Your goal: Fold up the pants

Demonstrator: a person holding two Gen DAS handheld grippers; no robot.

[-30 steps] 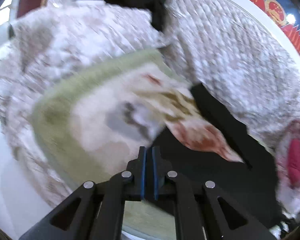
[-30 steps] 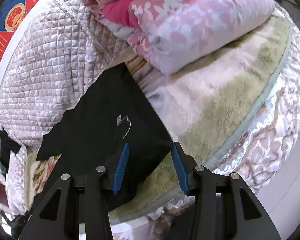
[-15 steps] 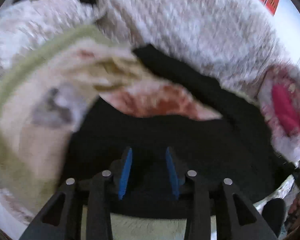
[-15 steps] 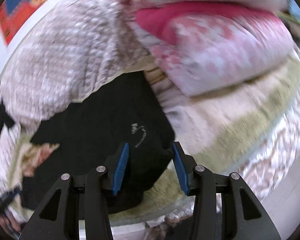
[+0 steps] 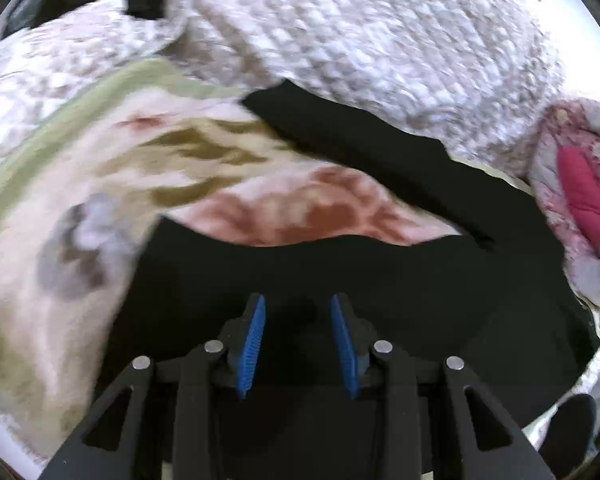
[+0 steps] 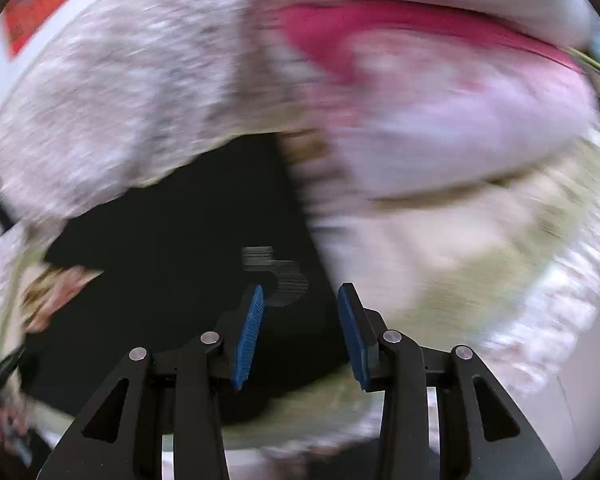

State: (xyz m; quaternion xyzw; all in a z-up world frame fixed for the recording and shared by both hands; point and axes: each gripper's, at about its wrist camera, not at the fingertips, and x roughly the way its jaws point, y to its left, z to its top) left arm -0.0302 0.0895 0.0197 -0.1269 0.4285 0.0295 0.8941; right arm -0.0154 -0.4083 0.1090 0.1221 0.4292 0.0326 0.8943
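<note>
The left gripper (image 5: pixel 298 340), shut a second ago over the floral blanket (image 5: pixel 100 208), now stands with its blue jaws parted above the black pants (image 5: pixel 380 280), nothing pressed between them. The right gripper (image 6: pixel 300 330) has its jaws slightly narrower, just closing, and hangs over the pants' edge nearest the blanket's green border, its view heavily blurred.
</note>
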